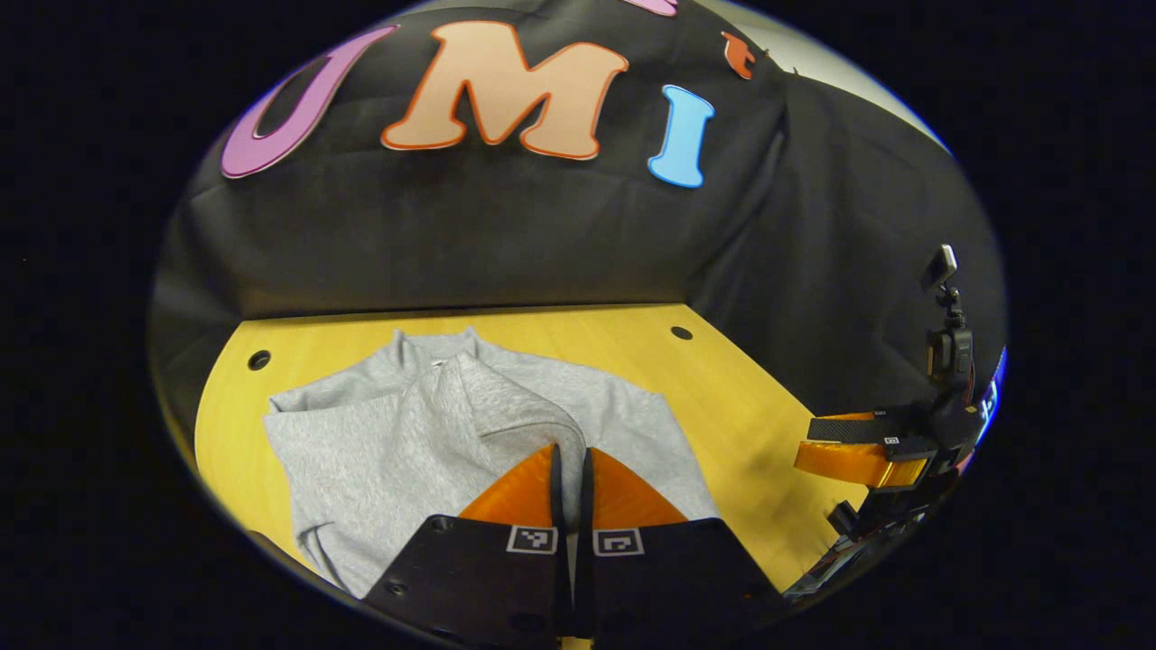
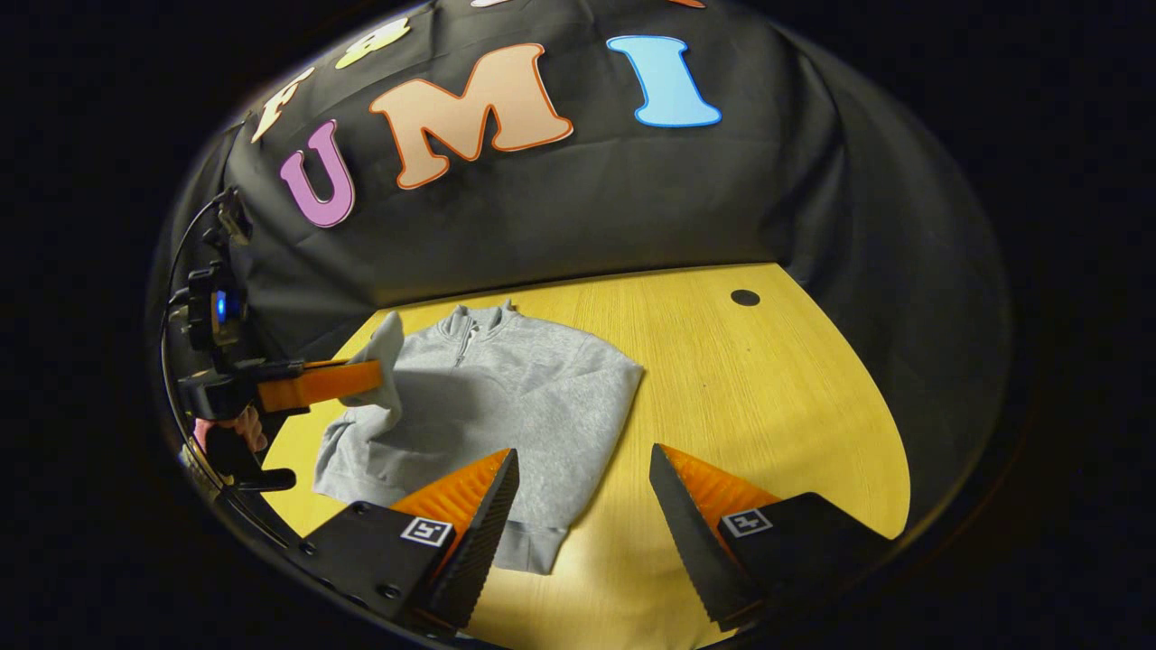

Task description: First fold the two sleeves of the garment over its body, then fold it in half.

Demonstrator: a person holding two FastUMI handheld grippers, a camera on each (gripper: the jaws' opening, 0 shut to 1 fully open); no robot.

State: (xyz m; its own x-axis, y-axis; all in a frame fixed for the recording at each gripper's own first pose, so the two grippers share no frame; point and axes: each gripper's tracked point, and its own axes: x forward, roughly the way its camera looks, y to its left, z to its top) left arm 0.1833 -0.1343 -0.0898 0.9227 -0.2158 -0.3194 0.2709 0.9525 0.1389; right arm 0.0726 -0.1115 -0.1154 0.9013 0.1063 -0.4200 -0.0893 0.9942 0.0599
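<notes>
One sleeve [image 1: 488, 397] is in the air, mid-fold over the grey garment [image 2: 533, 397].

On the yellow table [image 2: 768, 406], against the black cloth wall, the left gripper [image 1: 571, 469] has its jaws together on the sleeve cloth and holds it above the garment's body; the right gripper [image 2: 582, 506] waits with jaws apart near the hem. The far sleeve looks already folded in. Next, I judge, the held sleeve must be laid flat across the chest and released, then the halving fold. Table holes [image 2: 745, 297] sit well apart; nothing blocks the way.
</notes>
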